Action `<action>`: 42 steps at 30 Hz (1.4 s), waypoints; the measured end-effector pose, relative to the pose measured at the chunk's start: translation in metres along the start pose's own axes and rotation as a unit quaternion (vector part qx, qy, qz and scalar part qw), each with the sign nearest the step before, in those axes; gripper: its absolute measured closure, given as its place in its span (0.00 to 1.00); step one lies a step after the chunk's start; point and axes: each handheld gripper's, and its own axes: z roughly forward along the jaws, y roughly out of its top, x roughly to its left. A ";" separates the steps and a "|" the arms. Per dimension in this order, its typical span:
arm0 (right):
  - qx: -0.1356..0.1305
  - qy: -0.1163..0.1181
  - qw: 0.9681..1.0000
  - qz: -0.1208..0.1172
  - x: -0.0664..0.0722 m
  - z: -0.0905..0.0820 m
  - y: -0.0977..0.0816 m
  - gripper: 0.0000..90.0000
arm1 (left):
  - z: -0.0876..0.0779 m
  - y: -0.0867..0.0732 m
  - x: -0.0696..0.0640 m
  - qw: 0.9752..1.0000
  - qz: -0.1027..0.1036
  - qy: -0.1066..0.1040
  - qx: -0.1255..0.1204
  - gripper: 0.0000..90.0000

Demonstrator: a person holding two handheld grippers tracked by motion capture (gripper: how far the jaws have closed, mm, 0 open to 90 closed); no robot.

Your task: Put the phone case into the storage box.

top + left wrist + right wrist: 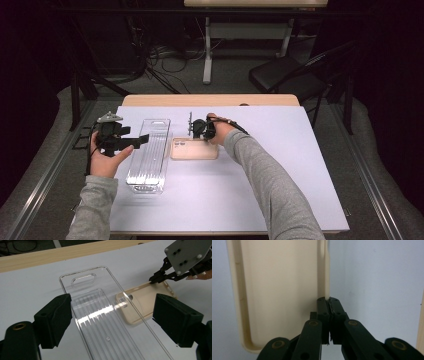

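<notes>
Beige phone case (279, 290) lies on the surface (280, 165), its rim pinched by the right claw (327, 299); left claw (110, 317) spread above the clear tray (100, 322).

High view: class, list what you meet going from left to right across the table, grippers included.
Left gripper → clear plastic tray → beige phone case → right gripper, shut on the case's far edge → bare lilac table cover.
</notes>
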 end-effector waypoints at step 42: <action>-0.080 -0.007 0.993 0.090 -0.001 -0.036 -0.033 0.98 | 0.002 0.000 -0.003 1.000 0.004 0.003 0.001 0.18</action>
